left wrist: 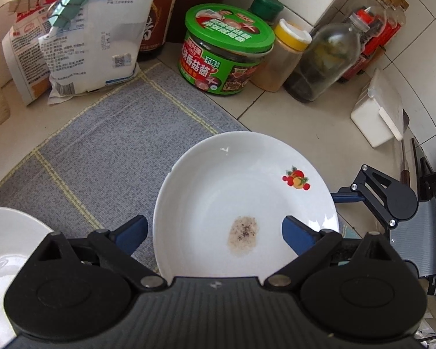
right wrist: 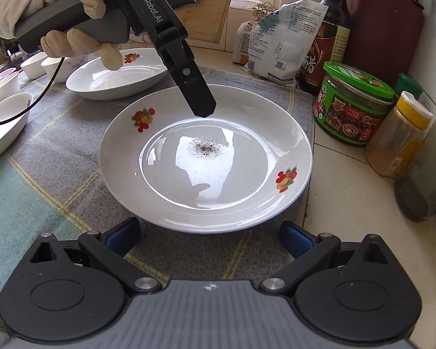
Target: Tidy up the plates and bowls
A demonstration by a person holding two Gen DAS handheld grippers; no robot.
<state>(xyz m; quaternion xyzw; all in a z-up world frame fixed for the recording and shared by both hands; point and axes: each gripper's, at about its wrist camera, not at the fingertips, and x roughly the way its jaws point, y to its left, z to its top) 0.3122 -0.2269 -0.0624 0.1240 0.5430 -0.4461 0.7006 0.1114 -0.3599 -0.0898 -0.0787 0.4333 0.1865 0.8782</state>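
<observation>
- At far left in the right wrist view, several small white bowls [right wrist: 33, 65] stand on the grey checked mat [right wrist: 58, 151], with another white dish [right wrist: 3, 122] cut off by the left edge.
- A gloved hand [right wrist: 58, 20] holds the left gripper [right wrist: 202, 106] by its grey handle; it reaches down from upper left, its dark tip over the far rim of the plate.
- Behind that tool, a second white plate [right wrist: 113, 78] with a fruit print rests on the mat, near the bowls.
- In the centre lies the main white plate [right wrist: 206, 160], flat on the mat, with fruit prints on its rim and a small patch of dark specks in its well.
- In the left wrist view, the left gripper's blue-tipped fingers [left wrist: 132, 231] are spread wide, and the plate [left wrist: 241, 200] sits between and under them; whether a finger touches it cannot be told.
- The right gripper [right wrist: 209, 237] hovers just before the plate's near rim, fingers spread wide, holding nothing.
- Right of the mat, on the tiled surface [right wrist: 348, 232], stand a white bag with a clip [right wrist: 279, 49], a dark sauce bottle [right wrist: 328, 40], a green-lidded jar [right wrist: 354, 104], a yellow-capped spice jar [right wrist: 398, 136] and a glass bottle [right wrist: 427, 168] at the edge.
</observation>
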